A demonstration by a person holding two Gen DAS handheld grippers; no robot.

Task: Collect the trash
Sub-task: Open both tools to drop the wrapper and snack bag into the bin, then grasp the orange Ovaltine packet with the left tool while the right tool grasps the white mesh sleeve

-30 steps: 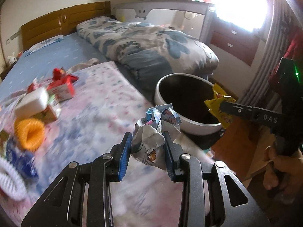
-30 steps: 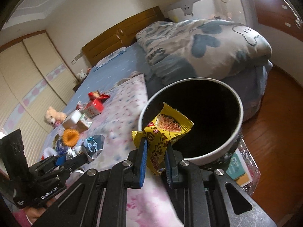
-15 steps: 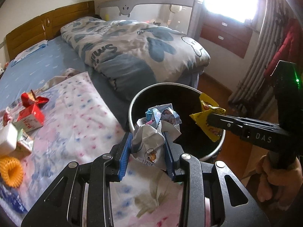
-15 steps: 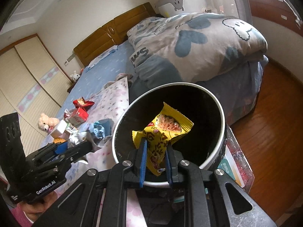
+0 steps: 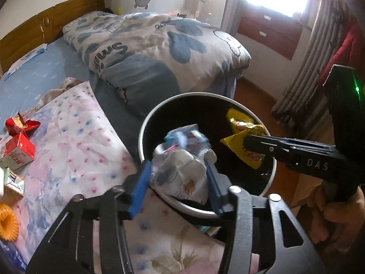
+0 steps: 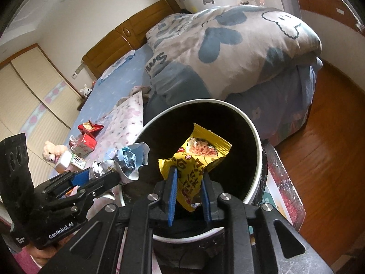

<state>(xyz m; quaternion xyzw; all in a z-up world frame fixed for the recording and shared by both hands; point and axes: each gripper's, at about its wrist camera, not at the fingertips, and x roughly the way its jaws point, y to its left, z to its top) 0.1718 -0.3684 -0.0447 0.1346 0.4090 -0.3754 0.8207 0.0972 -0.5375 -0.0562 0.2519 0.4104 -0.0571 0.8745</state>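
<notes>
A round bin with a white rim and black inside stands beside the bed; it also shows in the right wrist view. My left gripper holds a crumpled white and blue wrapper over the bin's near rim; its jaws have widened and the wrapper looks blurred. My right gripper is parted around a yellow snack packet above the bin's opening. The packet and right gripper show in the left wrist view; the crumpled wrapper shows in the right wrist view.
On the floral sheet lie a red carton, a red wrapper, an orange ring and small boxes. A folded blue and grey duvet lies behind the bin. Wooden floor is on the right.
Both grippers moved further over the bin. The left jaws opened wider around the crumpled wrapper; the right jaws parted slightly around the yellow packet.
</notes>
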